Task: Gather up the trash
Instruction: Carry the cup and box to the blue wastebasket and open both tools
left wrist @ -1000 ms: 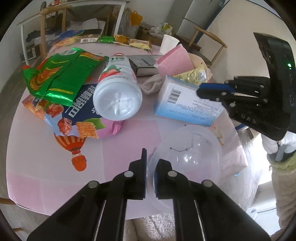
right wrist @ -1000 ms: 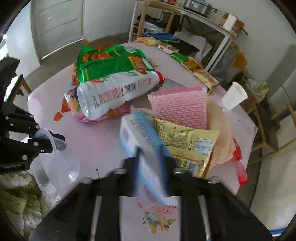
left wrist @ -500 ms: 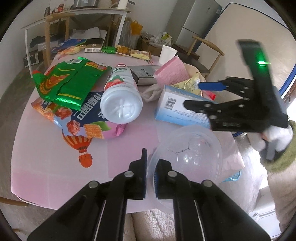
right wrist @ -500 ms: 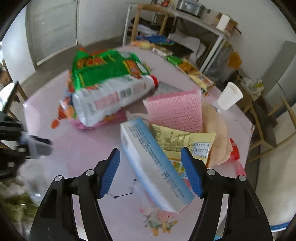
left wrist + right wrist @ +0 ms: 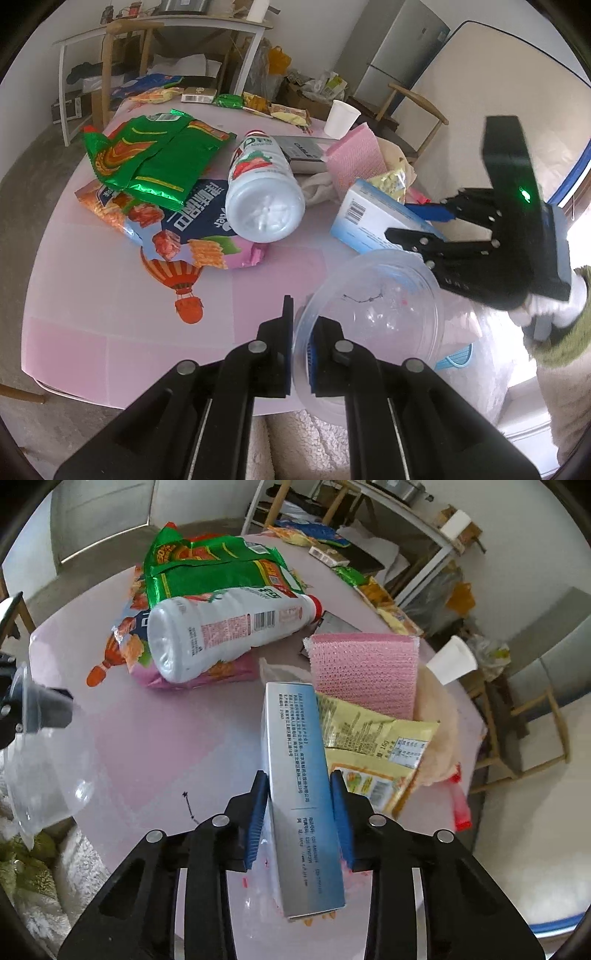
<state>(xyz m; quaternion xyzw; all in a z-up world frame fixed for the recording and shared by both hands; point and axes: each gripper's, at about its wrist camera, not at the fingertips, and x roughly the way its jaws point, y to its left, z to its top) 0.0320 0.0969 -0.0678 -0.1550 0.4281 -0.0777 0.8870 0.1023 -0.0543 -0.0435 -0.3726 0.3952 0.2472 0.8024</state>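
A clear plastic bowl [image 5: 376, 295] hangs at the near table edge, with my left gripper [image 5: 301, 306] shut on its rim. A blue-and-white carton [image 5: 295, 738] lies tilted against the trash pile. My right gripper [image 5: 299, 773] straddles the carton's near end. Its jaws are closing, and the blue pads [image 5: 338, 812] meet the carton's long sides. In the left wrist view the right gripper [image 5: 398, 220] reaches in from the right over the carton [image 5: 369, 221], just behind the bowl. The bowl [image 5: 44, 768] also shows at the left edge of the right wrist view.
On the pink table [image 5: 92, 295] lie a white drink bottle [image 5: 264, 199], a green bag [image 5: 159, 158], a snack bag [image 5: 173, 229], a pink sponge [image 5: 356, 158], a yellow packet [image 5: 369, 746] and a paper cup [image 5: 341, 118]. A blue basket [image 5: 454, 356] sits below the table edge.
My right gripper opened wide, moved down over the carton, and its jaws narrowed onto the carton's sides. My left gripper kept its hold on the bowl and drifted slightly.
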